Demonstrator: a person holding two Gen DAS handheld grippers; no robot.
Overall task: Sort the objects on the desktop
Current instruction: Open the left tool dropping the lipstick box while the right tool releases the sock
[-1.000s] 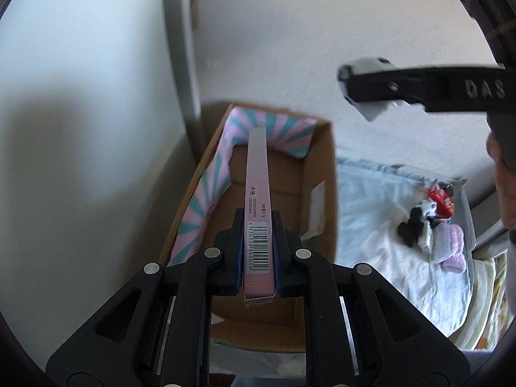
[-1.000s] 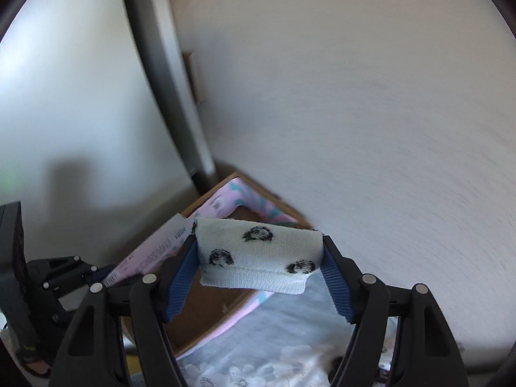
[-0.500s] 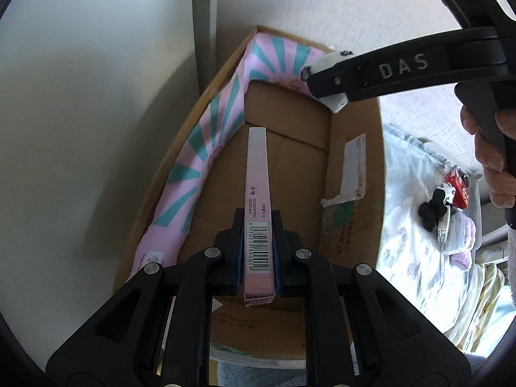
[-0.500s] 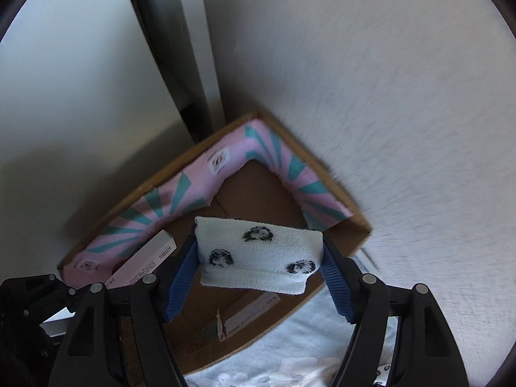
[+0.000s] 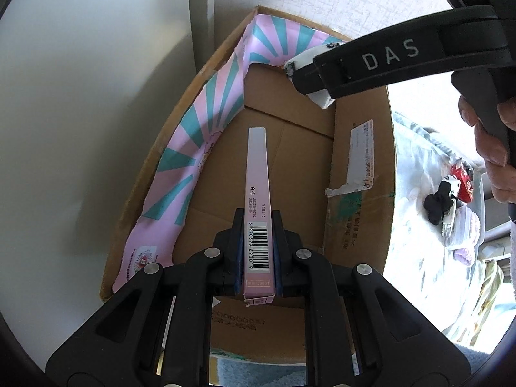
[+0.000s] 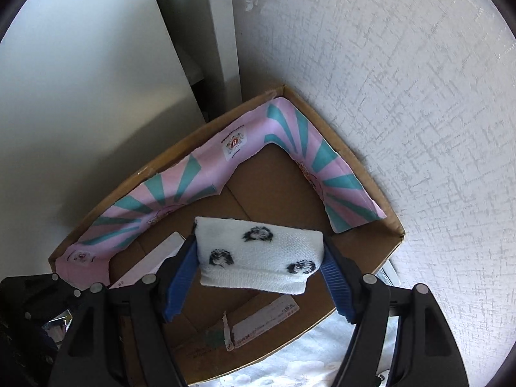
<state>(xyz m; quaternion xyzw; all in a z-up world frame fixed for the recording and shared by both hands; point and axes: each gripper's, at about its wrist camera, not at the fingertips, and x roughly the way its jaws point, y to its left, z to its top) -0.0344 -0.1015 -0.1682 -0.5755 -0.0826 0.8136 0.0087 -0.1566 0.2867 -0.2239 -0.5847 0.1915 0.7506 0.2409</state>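
My left gripper is shut on a long thin pink box with a barcode and holds it above the open cardboard box. My right gripper is shut on a folded white sock with black prints, also above the cardboard box. The right gripper also shows in the left wrist view over the box's far corner. The pink box's end shows in the right wrist view. A pink and teal paper strip lines two inner walls of the cardboard box.
The cardboard box stands in a corner between a white textured wall and a pale panel. To its right, on a light cloth, lie a black-and-white toy, a red item and a pale purple item.
Both grippers have moved forward and down over the cardboard box, which now fills both views. Each still holds its object.
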